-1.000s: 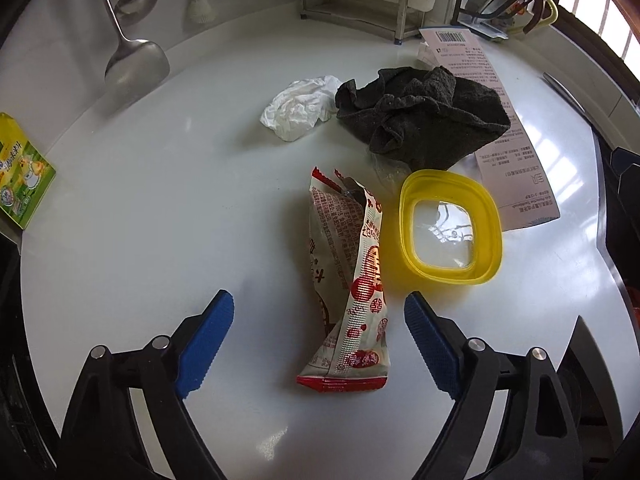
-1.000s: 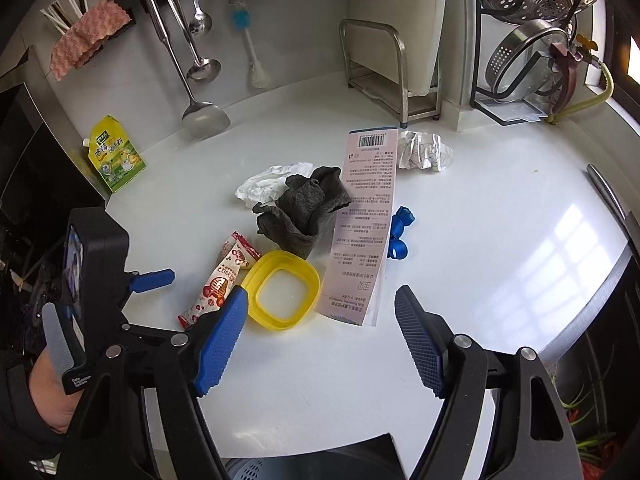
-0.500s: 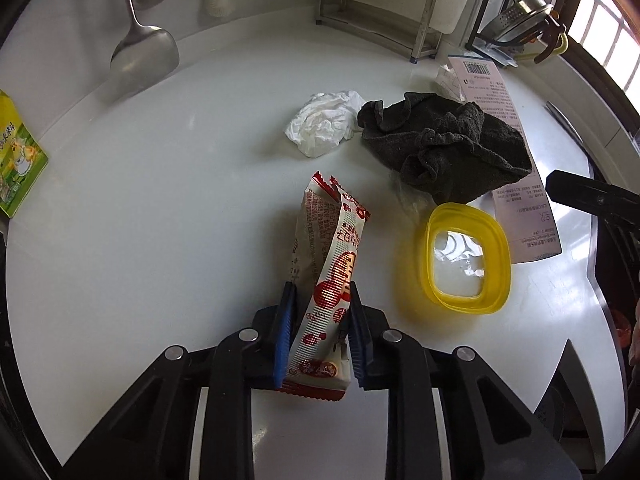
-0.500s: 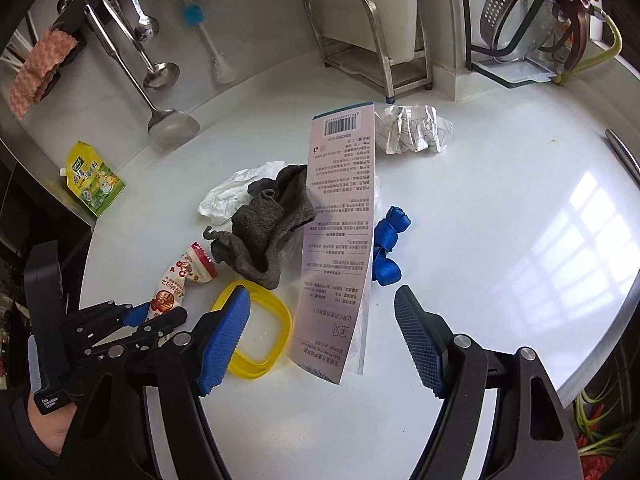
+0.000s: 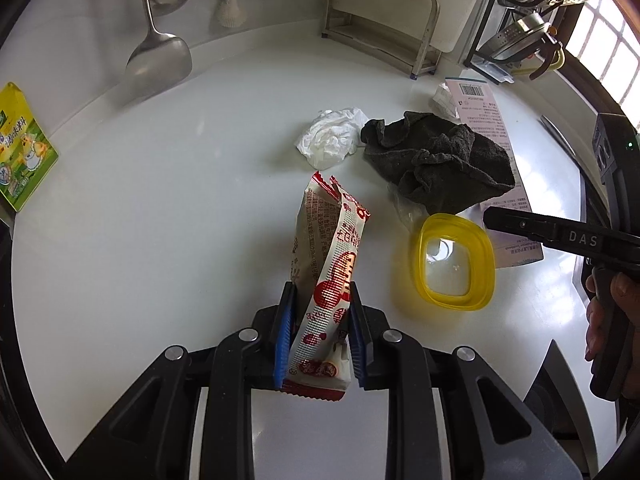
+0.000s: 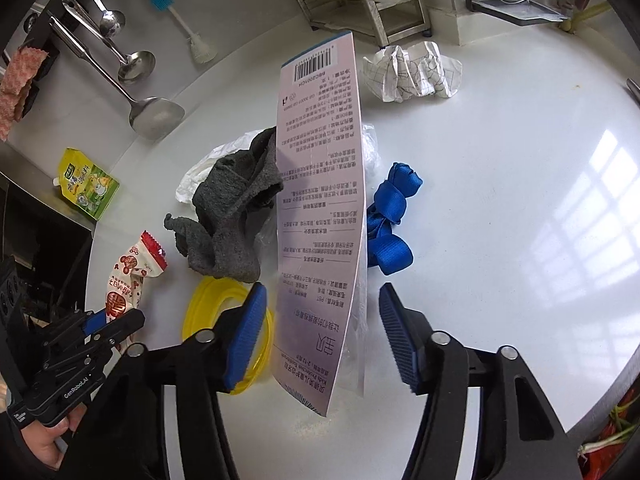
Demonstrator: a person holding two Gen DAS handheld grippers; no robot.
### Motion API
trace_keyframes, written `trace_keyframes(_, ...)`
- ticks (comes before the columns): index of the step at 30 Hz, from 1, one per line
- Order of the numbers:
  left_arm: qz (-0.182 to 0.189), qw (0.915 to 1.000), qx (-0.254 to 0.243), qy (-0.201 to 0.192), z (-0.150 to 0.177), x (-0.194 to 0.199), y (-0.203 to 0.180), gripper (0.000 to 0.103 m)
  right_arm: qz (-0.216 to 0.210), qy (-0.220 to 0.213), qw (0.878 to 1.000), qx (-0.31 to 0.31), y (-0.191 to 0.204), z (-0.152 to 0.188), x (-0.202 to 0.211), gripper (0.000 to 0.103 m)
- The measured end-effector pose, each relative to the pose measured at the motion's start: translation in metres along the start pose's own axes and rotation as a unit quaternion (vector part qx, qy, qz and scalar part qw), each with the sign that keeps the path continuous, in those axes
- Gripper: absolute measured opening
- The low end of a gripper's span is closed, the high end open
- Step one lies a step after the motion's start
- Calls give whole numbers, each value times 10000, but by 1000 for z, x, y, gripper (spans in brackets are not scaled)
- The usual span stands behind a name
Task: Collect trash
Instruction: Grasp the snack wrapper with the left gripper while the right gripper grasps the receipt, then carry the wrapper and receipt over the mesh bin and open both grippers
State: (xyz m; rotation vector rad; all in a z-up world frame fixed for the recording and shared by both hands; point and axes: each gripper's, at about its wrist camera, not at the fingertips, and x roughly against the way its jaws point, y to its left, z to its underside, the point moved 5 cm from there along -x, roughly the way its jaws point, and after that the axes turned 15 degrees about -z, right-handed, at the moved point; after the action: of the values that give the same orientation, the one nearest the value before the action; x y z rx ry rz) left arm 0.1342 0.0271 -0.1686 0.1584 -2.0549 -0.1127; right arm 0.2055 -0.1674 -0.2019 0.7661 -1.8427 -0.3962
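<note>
My left gripper is shut on the lower end of a red-and-white snack wrapper, whose torn top leans up off the white counter. In the right wrist view that wrapper sits at the far left. My right gripper straddles the near end of a long pink printed card. Its jaws are closing and the blue pads stand clear of the card on both sides. A crumpled white tissue and crumpled checked paper lie farther back.
A grey cloth and a yellow lid lie between the two grippers. A blue strap lies right of the card. A green pouch stands at the left edge. Ladles and a metal rack line the back wall.
My left gripper shut on the snack wrapper and raised it slightly. My right gripper came down over the pink card and its jaws narrowed around it.
</note>
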Motion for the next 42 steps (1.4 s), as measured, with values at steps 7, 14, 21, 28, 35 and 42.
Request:
trace_keyframes(7, -21, 10000, 22, 1, 3, 2, 2, 24, -238, -105, 9996, 145, 13, -2, 10, 12)
trace_keyframes(14, 16, 9999, 59, -162, 0, 13, 1, 24, -393, -351, 9981, 307, 33, -7, 35, 10)
trace_keyframes(21, 67, 9992, 45, -393, -4, 37, 1, 25, -342, -615, 9965, 445, 40, -5, 74, 10)
trace_keyframes(28, 223, 9982, 12, -550, 3, 65, -4, 24, -373, -774, 9952, 458, 49, 15, 110, 10)
trace_keyframes(35, 479, 9963, -144, -700, 22, 102, -22, 25, -542, -799, 9943, 456, 69, 58, 138, 10)
trace_keyframes(42, 681, 9942, -339, -761, 41, 129, -36, 25, -617, -846, 9936, 426, 81, 99, 163, 10)
